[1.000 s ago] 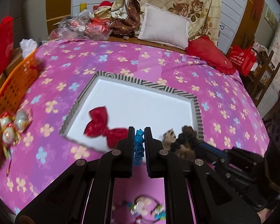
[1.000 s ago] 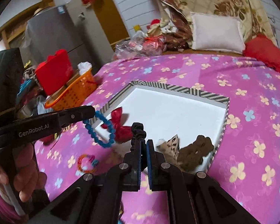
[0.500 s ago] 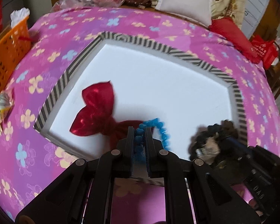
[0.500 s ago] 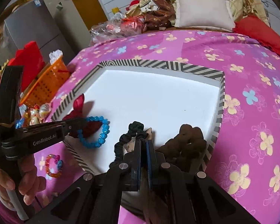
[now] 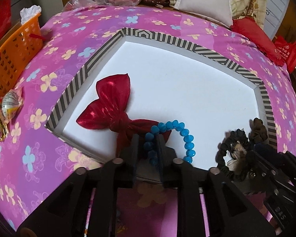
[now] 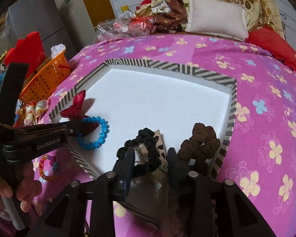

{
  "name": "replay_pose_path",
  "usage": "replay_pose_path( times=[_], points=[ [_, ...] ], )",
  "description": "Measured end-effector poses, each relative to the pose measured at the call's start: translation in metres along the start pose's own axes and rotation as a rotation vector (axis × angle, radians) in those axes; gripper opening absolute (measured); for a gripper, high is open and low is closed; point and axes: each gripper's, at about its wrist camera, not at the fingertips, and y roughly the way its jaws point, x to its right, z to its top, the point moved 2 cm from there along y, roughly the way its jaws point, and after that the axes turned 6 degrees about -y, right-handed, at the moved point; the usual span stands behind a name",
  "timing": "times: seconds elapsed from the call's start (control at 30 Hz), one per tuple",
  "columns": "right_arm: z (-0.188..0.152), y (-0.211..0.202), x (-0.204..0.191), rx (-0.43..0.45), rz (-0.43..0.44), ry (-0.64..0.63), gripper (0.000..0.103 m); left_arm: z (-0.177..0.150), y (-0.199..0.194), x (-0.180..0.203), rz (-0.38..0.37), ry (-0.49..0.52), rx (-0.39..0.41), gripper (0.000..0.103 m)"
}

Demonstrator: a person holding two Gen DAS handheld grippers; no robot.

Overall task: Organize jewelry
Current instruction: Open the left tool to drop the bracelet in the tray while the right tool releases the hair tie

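Note:
A shallow white box with a striped rim [image 5: 167,37] lies on the pink flowered bedspread. Inside it are a red bow [image 5: 108,110], a blue bead bracelet [image 5: 184,136], a black scrunchie [image 6: 146,136] and a brown scrunchie [image 6: 203,140]. My left gripper [image 5: 148,138] is low over the box's near edge. Its jaws are opening, and the bracelet's near beads lie loose between them, partly over the bow. My right gripper [image 6: 151,151] is also opening. The black scrunchie and a spotted tag [image 6: 160,146] sit between its fingers, untouched by the pads.
An orange basket [image 5: 11,53] and wrapped sweets [image 5: 4,108] sit left of the box. A multicoloured bead bracelet [image 6: 48,166] lies on the bedspread near a hand [image 6: 2,193] holding the left gripper. A white pillow [image 5: 205,6] and red cushion [image 5: 254,35] lie at the far side.
Both grippers came down into the box and their jaws parted from shut. The blue bracelet and the black scrunchie went from hanging in the grips to resting on the box floor.

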Motion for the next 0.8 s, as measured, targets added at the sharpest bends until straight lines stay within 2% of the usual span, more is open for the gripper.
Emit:
replay_pose_path(
  times=[0.03, 0.1, 0.13, 0.4, 0.57, 0.8],
  points=[
    [0.000, -0.003, -0.001, 0.007, -0.007, -0.002, 0.038, -0.001, -0.001, 0.000, 0.002, 0.002, 0.003, 0.030],
    [-0.001, -0.012, -0.002, 0.026, -0.019, -0.001, 0.040, -0.002, -0.007, 0.002, 0.004, 0.010, 0.019, 0.046],
    [-0.001, -0.016, -0.002, 0.034, -0.020, 0.002, 0.041, -0.003, -0.011, 0.002, 0.006, 0.013, 0.031, 0.048],
    [-0.006, -0.049, -0.007, 0.087, -0.029, 0.017, 0.043, -0.011, -0.042, 0.008, 0.025, 0.039, 0.101, 0.051],
    [-0.016, -0.066, -0.015, 0.107, -0.022, 0.014, 0.055, -0.021, -0.065, 0.008, 0.034, 0.052, 0.147, 0.052],
    [-0.032, -0.087, -0.033, 0.115, -0.008, -0.014, 0.057, -0.042, -0.094, 0.005, 0.055, 0.069, 0.198, 0.053]
  ],
)
